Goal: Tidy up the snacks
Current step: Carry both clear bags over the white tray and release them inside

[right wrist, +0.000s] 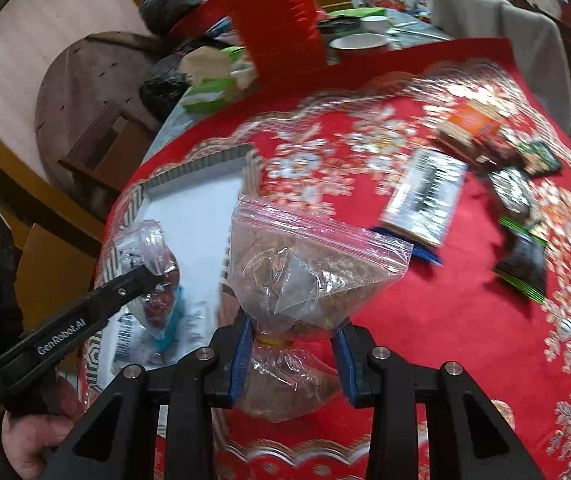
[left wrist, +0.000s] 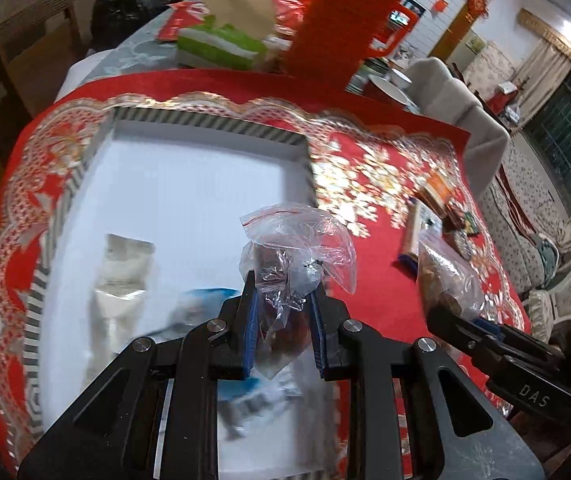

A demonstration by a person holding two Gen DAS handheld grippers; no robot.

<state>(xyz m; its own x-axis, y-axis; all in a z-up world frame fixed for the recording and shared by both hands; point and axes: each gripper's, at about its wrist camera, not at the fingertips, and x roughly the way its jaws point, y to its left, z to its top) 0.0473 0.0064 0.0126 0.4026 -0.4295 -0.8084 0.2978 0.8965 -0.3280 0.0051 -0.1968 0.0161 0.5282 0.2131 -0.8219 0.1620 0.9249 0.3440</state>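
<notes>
My left gripper [left wrist: 281,284] is shut on a clear zip bag of dark red snacks [left wrist: 297,240] and holds it over the near right part of the white box [left wrist: 205,136]. The box holds a whitish packet [left wrist: 125,264] and a blue-and-white packet [left wrist: 201,300]. My right gripper [right wrist: 293,332] is shut on a zip bag of brown snacks [right wrist: 317,264], tied with a yellow band, above the red cloth just right of the box [right wrist: 201,168]. The left gripper [right wrist: 153,272] with its bag shows at the left of the right wrist view.
Several loose snack packets [right wrist: 425,196] lie on the red patterned tablecloth [right wrist: 445,320] to the right: a silver-and-blue one, an orange box [right wrist: 469,124], dark green packs [right wrist: 525,256]. Behind stand a red stack [left wrist: 345,20], a green tissue pack [left wrist: 217,44], bowls and chairs.
</notes>
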